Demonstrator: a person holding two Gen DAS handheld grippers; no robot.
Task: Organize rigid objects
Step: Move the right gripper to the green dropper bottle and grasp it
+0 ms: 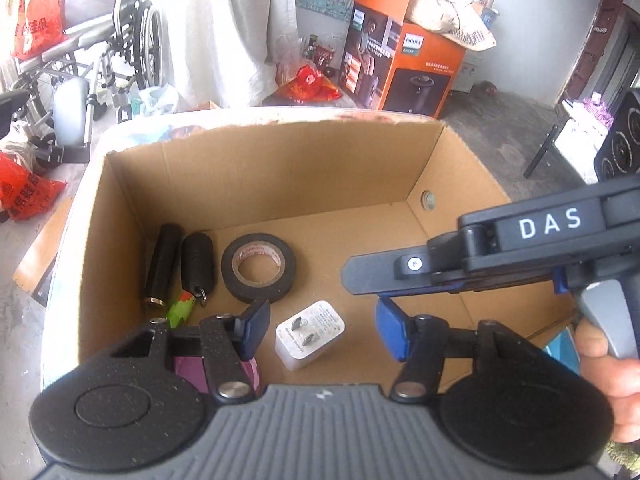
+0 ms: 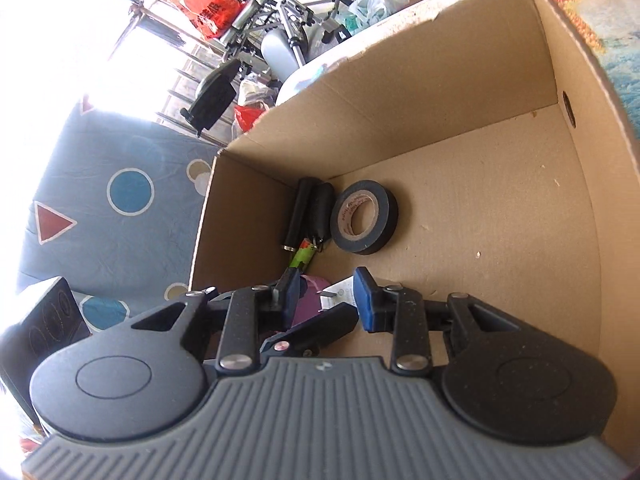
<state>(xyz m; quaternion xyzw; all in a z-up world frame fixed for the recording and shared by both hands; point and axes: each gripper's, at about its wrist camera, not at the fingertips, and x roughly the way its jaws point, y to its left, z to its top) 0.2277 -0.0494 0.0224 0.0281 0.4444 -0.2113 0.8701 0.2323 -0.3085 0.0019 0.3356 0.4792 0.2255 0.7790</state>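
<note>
- The cardboard box (image 1: 256, 168) holds the sorted items, lined up along its left wall to leave the rest of the floor free: a black cylinder (image 1: 162, 266), a dark key fob (image 1: 197, 260) touching it, and a roll of black electrical tape (image 1: 258, 267) lying flat just beside them.
- A white plug adapter (image 1: 310, 334) lies prongs-up on the box floor near the front edge, directly between the fingers of the left gripper (image 1: 324, 328).
- The left gripper's jaws stand apart with clear gaps on both sides of the adapter, so nothing is gripped; it looks freshly set down as the next item in the row.
- A green-and-orange object (image 1: 182, 308) and something purple (image 1: 240, 368) sit at the front left corner, partly hidden.
- The right gripper (image 2: 326, 300) hangs over the box's front edge, jaws narrowly parted; the left tool's finger crosses below the gap, and I cannot tell whether it holds anything.
- In the left view a hand (image 1: 612, 376) squeezes its trigger.
</note>
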